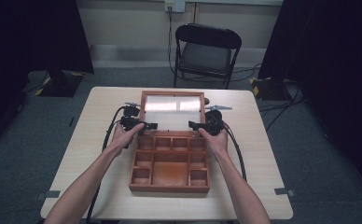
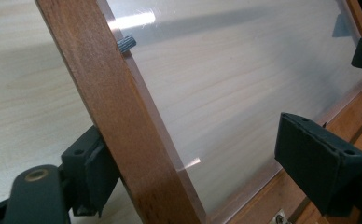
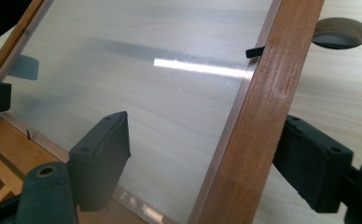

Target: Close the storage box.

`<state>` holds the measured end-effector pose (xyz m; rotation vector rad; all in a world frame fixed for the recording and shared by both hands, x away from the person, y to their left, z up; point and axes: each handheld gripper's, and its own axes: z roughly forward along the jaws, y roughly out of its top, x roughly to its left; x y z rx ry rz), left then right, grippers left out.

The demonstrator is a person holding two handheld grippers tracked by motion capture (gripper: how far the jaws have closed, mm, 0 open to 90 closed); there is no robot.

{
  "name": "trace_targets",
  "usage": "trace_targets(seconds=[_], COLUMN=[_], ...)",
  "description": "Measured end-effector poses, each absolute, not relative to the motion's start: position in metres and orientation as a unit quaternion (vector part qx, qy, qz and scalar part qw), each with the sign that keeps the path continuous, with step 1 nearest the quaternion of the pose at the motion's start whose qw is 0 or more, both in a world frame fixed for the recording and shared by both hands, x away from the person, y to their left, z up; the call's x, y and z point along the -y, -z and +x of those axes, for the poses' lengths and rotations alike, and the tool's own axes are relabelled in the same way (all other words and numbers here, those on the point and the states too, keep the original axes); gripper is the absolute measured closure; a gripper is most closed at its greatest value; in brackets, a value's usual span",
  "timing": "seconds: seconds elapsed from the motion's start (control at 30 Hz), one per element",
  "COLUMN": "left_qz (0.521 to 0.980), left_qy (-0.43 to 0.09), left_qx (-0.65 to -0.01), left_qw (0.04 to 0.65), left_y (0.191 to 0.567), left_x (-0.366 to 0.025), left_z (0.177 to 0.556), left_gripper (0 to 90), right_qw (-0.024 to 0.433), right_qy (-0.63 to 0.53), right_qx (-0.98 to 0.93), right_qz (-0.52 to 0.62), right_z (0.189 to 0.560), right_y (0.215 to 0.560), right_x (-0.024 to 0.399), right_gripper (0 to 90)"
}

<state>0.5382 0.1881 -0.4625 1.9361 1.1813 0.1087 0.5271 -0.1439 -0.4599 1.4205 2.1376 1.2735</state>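
Box: a wooden box (image 1: 170,168) lies in the middle of the bench (image 1: 100,112), its long side running away from me, its open top facing up.
Lid: the lid (image 1: 172,95) is swung up and back from the far edge of the box, a wooden frame around a clear pane (image 1: 172,109); its long side runs across the bench from my left to my right, and its inner face is towards me.
Compartments: a row of small cells along the far side, small cells down both sides, one large cell in the middle; I see nothing in any of them.
My left jaws: my left gripper (image 1: 144,125) has the left rail (image 2: 118,116) of the lid frame between its jaws. The outer pad (image 2: 95,172) sits right against the wood; the inner pad (image 2: 316,158) stands well clear over the pane. Partly open, no grip.
My right jaws: my right gripper (image 1: 197,126) straddles the right rail (image 3: 263,112) of the frame. The outer pad (image 3: 309,161) is at the wood, though I cannot tell whether it touches; the inner pad (image 3: 102,156) is apart from it, over the pane. Wide, not clamped.
Behind the bench: a black folding chair (image 1: 207,49).
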Motion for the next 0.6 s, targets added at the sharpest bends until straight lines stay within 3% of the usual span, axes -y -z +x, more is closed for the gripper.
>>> trace_targets(seconds=[0.6], left_qz=[0.761], left_qy=[-0.069], left_qx=[-0.442], left_qw=[0.469], left_y=[0.445], left_x=[-0.199], left_z=[0.522], left_gripper=[25.8], right_qw=[0.126], right_qy=[-0.498], right_qx=[-0.717], right_qz=[0.472], right_z=[0.515], right_y=[0.438], right_x=[0.157], right_gripper=[30.0])
